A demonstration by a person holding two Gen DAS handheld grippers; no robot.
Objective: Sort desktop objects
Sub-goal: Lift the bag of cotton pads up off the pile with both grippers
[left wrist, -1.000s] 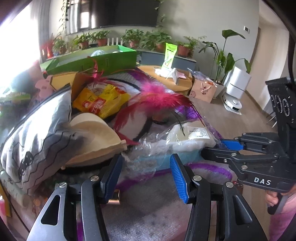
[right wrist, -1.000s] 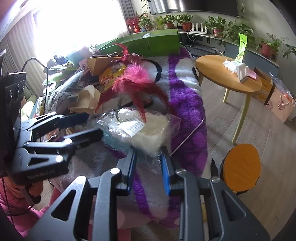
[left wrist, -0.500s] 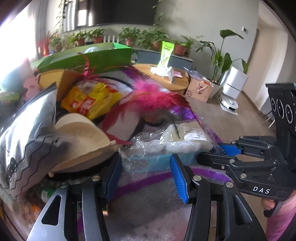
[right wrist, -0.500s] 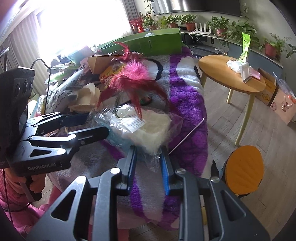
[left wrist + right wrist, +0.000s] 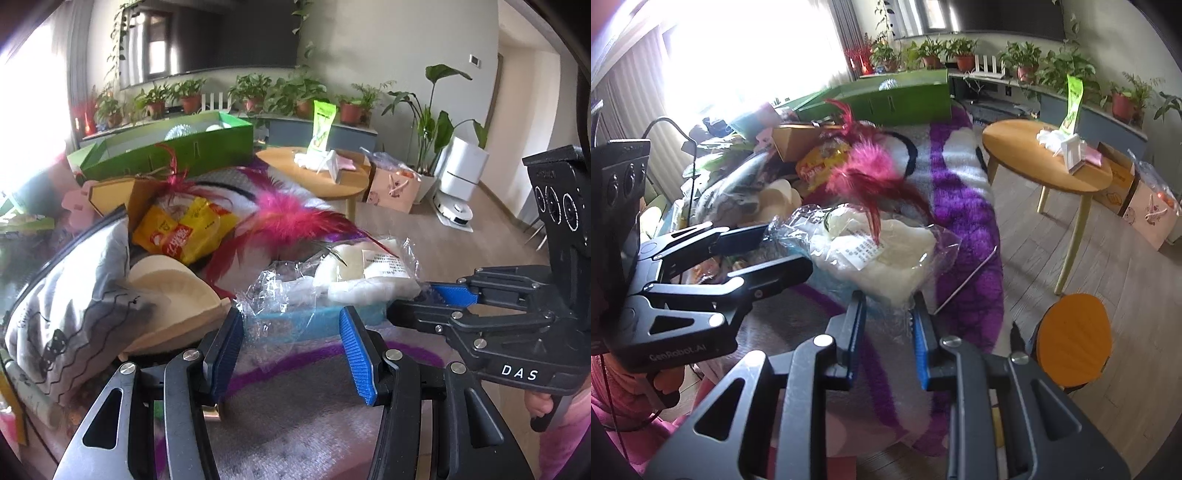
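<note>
I've got both grippers at the near edge of the blanket-covered worktop (image 5: pixel 964 206), closing in on the clear plastic bag (image 5: pixel 332 284) with the white fluffy stuff inside. My left gripper (image 5: pixel 291 350) stands fairly wide, the bag's crinkled near edge just ahead of its blue pads, nothing pinched. My right gripper (image 5: pixel 888 325) is narrow, jaws closing, with the bag's loose plastic corner hanging between the pads; I can't tell whether they bite it yet. The bag sits near the worktop's front right corner, pink feathers (image 5: pixel 291 218) draped over its far side. To the left it's crowded: a grey patterned pouch (image 5: pixel 74 295), a cream paper plate (image 5: pixel 173 291), a yellow snack bag (image 5: pixel 184 232). A green box (image 5: pixel 177 147) runs along the far edge. Open room lies on the right, past the purple edge: wood floor (image 5: pixel 1052 258), a round table (image 5: pixel 1045 162), an orange stool (image 5: pixel 1075 339).
</note>
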